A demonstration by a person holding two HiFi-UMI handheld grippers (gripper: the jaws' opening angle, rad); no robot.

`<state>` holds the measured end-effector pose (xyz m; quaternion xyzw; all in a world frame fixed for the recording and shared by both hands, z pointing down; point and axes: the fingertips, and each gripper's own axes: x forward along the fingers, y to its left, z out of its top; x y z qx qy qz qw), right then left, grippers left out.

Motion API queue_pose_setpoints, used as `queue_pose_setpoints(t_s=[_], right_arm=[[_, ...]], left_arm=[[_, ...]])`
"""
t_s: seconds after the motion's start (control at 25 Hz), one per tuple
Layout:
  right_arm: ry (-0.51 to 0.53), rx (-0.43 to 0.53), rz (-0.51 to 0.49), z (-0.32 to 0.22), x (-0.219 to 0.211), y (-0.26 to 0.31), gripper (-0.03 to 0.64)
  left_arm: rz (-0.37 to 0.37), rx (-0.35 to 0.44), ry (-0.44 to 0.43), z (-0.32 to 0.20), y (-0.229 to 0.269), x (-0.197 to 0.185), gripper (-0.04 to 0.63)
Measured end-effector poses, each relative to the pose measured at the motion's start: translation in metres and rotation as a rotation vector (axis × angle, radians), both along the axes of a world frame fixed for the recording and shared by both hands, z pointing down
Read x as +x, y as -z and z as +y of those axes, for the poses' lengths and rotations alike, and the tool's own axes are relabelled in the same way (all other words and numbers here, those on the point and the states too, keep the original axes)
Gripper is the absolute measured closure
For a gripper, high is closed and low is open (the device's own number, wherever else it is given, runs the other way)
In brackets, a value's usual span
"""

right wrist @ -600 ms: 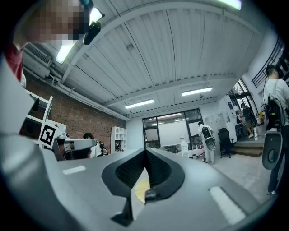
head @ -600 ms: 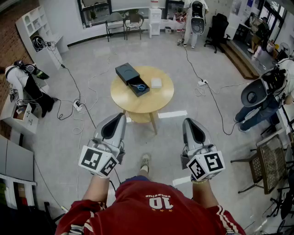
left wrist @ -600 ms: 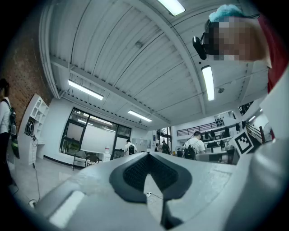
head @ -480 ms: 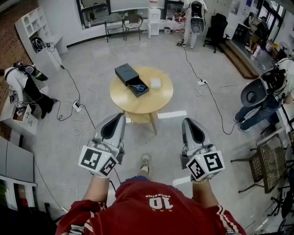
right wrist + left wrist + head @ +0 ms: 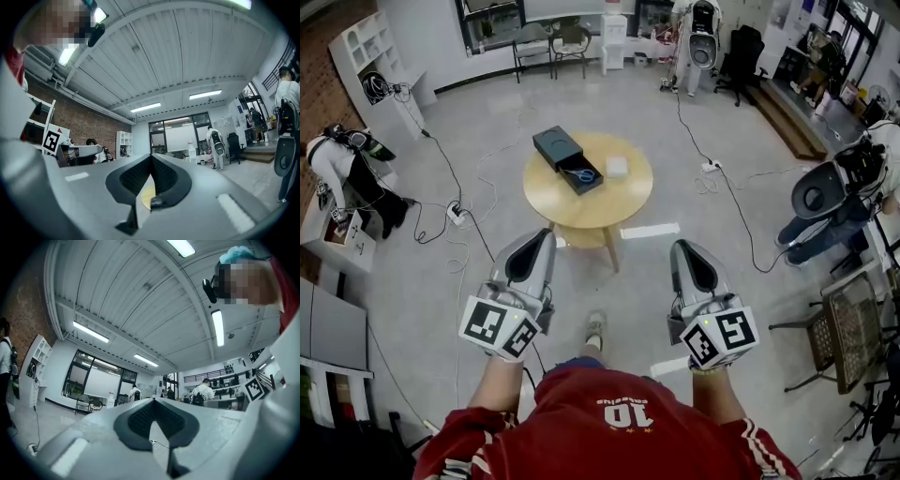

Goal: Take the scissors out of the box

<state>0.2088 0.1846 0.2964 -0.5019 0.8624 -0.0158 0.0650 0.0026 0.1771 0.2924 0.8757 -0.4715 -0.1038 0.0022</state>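
Scissors (image 5: pixel 584 174) lie in the open black box (image 5: pixel 565 155) on the round table (image 5: pixel 609 202).
The left hand-held gripper (image 5: pixel 542 236) and right hand-held gripper (image 5: pixel 682 247) hover side by side with jaws together, empty; the box is well ahead of their tips.

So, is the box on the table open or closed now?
Open: the head view shows the box with its dark inside uncovered and the blue-handled scissors lying in it, on the round table.

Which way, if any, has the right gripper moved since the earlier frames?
No. The right gripper sits just as close to the white floor strip as before, jaws shut.
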Motion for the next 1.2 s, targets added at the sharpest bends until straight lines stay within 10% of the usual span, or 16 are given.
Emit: queue_pose_setpoints(t_s=[1.2], right_arm=[[0.068, -0.044, -0.015, -0.052, -0.018, -0.011, 0.617]], left_arm=[[0.016, -0.048, 0.023, -0.048, -0.011, -0.010, 0.592]])
